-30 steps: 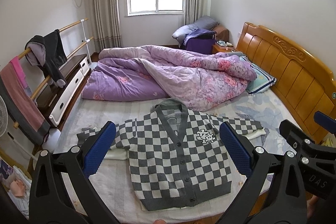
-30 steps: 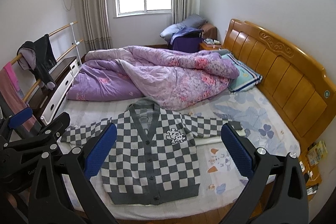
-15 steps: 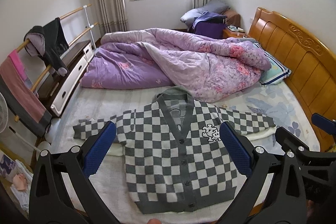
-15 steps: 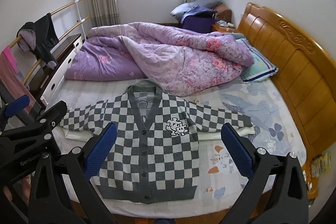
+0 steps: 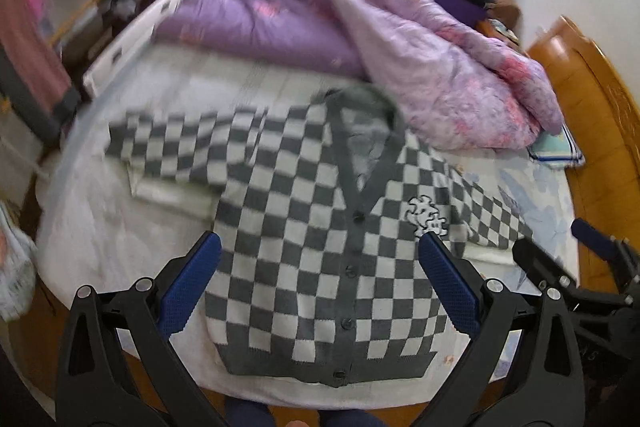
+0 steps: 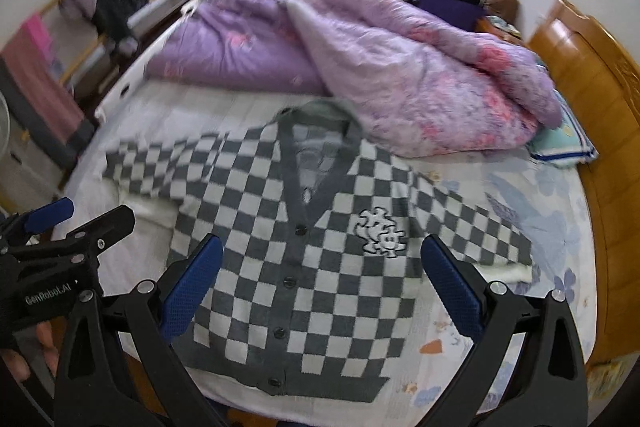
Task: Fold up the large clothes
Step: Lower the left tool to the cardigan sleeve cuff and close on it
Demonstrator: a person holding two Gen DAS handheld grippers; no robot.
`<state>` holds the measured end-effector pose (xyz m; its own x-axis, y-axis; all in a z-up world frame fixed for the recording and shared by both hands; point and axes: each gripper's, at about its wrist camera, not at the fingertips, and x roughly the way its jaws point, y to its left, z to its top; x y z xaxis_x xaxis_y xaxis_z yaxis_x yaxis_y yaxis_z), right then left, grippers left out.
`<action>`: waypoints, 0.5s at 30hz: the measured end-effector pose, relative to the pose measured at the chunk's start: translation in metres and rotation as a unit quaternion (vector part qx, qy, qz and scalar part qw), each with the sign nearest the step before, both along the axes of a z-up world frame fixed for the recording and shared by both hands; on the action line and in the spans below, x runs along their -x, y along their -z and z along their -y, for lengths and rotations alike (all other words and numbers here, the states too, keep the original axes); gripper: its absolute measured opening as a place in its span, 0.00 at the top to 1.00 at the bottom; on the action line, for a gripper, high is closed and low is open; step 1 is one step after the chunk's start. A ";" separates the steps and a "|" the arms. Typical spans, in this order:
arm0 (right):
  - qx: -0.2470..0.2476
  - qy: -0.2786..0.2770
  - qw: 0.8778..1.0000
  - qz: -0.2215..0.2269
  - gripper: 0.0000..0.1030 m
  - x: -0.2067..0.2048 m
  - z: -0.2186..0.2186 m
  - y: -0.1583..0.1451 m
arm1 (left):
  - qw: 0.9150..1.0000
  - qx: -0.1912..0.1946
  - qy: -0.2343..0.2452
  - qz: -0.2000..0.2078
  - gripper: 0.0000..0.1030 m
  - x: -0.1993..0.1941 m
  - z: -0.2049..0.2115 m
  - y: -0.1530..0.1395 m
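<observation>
A grey-and-white checkered cardigan (image 5: 320,259) lies flat, face up and buttoned, on the bed, sleeves spread to both sides; it also shows in the right wrist view (image 6: 304,267). My left gripper (image 5: 320,279) is open and empty, hovering above the cardigan's lower body. My right gripper (image 6: 320,283) is open and empty, also above the cardigan's lower body. The right gripper shows at the right edge of the left wrist view (image 5: 580,267); the left gripper shows at the left edge of the right wrist view (image 6: 60,239).
A rumpled purple quilt (image 6: 380,59) lies just behind the cardigan's collar. A wooden headboard (image 6: 600,99) runs along the right. A pillow (image 6: 564,143) lies by it. A clothes rack with hanging garments (image 6: 80,27) stands left. The bed's near edge (image 6: 360,411) is below the hem.
Both grippers have moved closer to the bed and tilted down, so the cardigan fills more of each view. Both stay open and empty.
</observation>
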<state>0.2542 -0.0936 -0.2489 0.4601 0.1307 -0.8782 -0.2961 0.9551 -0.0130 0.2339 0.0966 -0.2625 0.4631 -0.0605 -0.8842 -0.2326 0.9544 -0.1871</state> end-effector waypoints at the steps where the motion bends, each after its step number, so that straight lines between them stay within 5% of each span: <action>1: 0.001 -0.005 1.000 -0.006 0.07 -0.004 -0.010 0.009 | 1.000 0.006 -0.004 0.000 0.05 -0.002 -0.013 0.010; 5: -0.003 -0.008 0.999 -0.037 0.07 -0.021 -0.058 0.054 | 0.997 0.070 -0.025 -0.021 0.05 -0.017 -0.092 0.067; 9: -0.015 0.007 0.998 -0.062 0.07 -0.049 -0.107 0.108 | 0.980 0.147 -0.124 -0.042 0.05 -0.029 -0.220 0.143; 14: -0.047 0.030 0.996 -0.071 0.09 -0.093 -0.164 0.174 | 0.960 0.133 -0.231 -0.084 0.05 -0.045 -0.359 0.230; 15: -0.056 0.033 0.995 -0.074 0.18 -0.101 -0.173 0.184 | 0.955 0.139 -0.247 -0.086 0.05 -0.049 -0.383 0.245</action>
<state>0.3550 0.0796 -0.4331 0.3383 0.2052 -0.9184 -0.2234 0.9655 0.1335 0.2825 0.4800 -0.5070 0.3462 -0.1160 -0.9310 -0.6917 0.6388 -0.3368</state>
